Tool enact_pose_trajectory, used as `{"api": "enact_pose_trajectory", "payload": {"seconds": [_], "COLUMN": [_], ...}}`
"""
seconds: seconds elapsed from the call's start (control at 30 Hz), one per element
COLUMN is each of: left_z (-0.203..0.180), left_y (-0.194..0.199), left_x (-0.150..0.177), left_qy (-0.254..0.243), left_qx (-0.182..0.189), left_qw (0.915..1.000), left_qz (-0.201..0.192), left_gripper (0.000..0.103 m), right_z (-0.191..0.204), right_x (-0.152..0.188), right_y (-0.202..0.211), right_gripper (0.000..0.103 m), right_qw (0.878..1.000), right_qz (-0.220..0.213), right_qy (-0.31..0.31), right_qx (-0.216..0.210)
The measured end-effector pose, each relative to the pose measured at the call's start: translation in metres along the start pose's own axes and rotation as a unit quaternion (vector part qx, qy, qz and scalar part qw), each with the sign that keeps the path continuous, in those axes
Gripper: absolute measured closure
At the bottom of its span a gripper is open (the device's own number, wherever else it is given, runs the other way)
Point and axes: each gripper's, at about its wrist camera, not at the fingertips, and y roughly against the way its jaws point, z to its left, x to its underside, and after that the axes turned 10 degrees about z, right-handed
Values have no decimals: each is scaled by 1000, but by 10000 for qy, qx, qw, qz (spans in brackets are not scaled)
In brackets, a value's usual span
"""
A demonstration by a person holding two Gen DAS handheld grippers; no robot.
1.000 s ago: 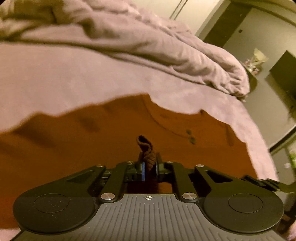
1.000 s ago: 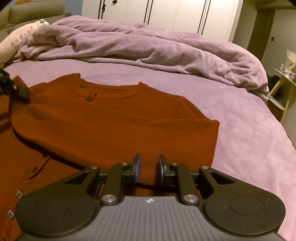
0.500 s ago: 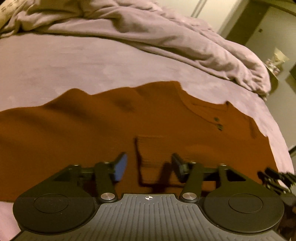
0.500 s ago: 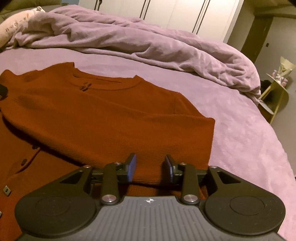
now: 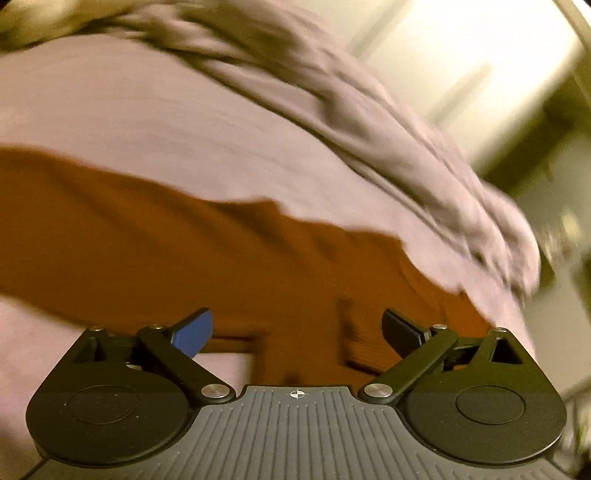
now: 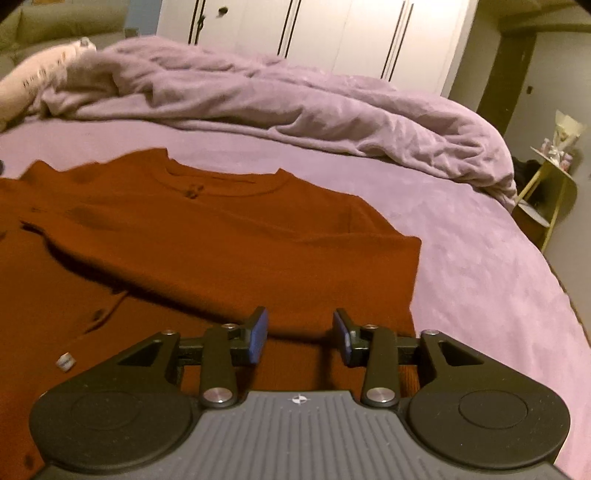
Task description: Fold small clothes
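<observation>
A rust-orange buttoned cardigan (image 6: 221, 251) lies flat on the purple bed sheet (image 6: 480, 258), one sleeve folded across its body. My right gripper (image 6: 300, 334) is open and empty, just above the folded sleeve's near edge. In the blurred left wrist view the cardigan (image 5: 184, 258) fills the middle. My left gripper (image 5: 297, 330) is wide open and empty above the cardigan's ribbed cuff (image 5: 365, 339).
A crumpled purple duvet (image 6: 295, 107) lies across the far side of the bed, with a pillow (image 6: 33, 81) at far left. White wardrobe doors (image 6: 332, 33) stand behind. A small side table (image 6: 550, 184) stands beyond the bed's right edge.
My left gripper let go of the sleeve cuff, opened wide and drew back, swinging left. My right gripper opened wider and pulled back slightly. The sleeve now lies flat.
</observation>
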Motion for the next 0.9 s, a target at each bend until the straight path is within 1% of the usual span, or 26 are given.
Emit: {"api": "enact_pose_trajectory", "payload": {"seconds": [0.03,0.13,0.17,0.2,0.23,0.3,0.33,0.37,0.4,0.43,0.5,0.57,0.6,0.63,0.67,0.7,0.73,0.8,0.83,0.87,0.9], "left_z": [19,65,79,92,101,115,120,126,130,137,155,176,184,190,192,193,190,184,180,177,176], "left_y": [10,29,35,41,45,51,53,57,60,63,66,68,70,71,72,73,73,74,74,74,73], "left_x": [1,2,4,6,7,7,7,6,5,4,3,1,0,-3,-6,-9,-12,-21,-24,-28,-27], "left_qy": [255,854,1034,1190,1334,1678,1775,1871,1958,2020,2304,2739,2951,3085,3133,3116,3048,2848,2714,2564,2456], "left_qx": [-86,-446,-407,-145,37,212,278,243,32,-103,-57,183,221,231,182,63,-59,-296,-363,-436,-495], "left_qw": [9996,9951,9935,9922,9903,9844,9821,9794,9770,9745,9651,9504,9423,9367,9342,9337,9353,9398,9432,9474,9505], "left_qz": [-110,-213,-250,-332,-387,-480,-572,-717,-844,-976,-1241,-1461,-1564,-1640,-1699,-1764,-1798,-1865,-1881,-1864,-1838], "left_gripper": [2,3,3,7,12,19,19,18,18,18,20,27,36,41,44,46,46,46,48,52,66], "right_z": [1,3,4,5,5,5,4,4,4,5,5,5,5,5,5,4,4,4,4,3,2], "right_x": [6,20,24,27,30,33,34,33,33,32,32,32,32,32,32,32,31,31,31,31,31], "right_y": [5,16,19,21,24,27,28,28,29,29,32,33,33,33,33,33,33,34,33,33,33], "right_gripper": [62,62,62,62,62,62,62,62,62,62,62,61,61,61,61,61,61,61,61,61,61], "right_qw": [10000,9994,9992,9991,9988,9982,9978,9976,9976,9976,9979,9979,9979,9979,9979,9979,9978,9976,9976,9976,9976], "right_qz": [-21,25,56,73,72,118,152,167,185,192,159,154,151,152,158,159,165,184,184,187,193], "right_qy": [-58,-222,-263,-298,-377,-489,-539,-564,-570,-558,-538,-534,-535,-530,-532,-540,-543,-561,-570,-574,-581], "right_qx": [-51,-245,-281,-293,-289,-337,-350,-352,-354,-351,-332,-335,-333,-334,-333,-329,-340,-350,-340,-331,-322]}}
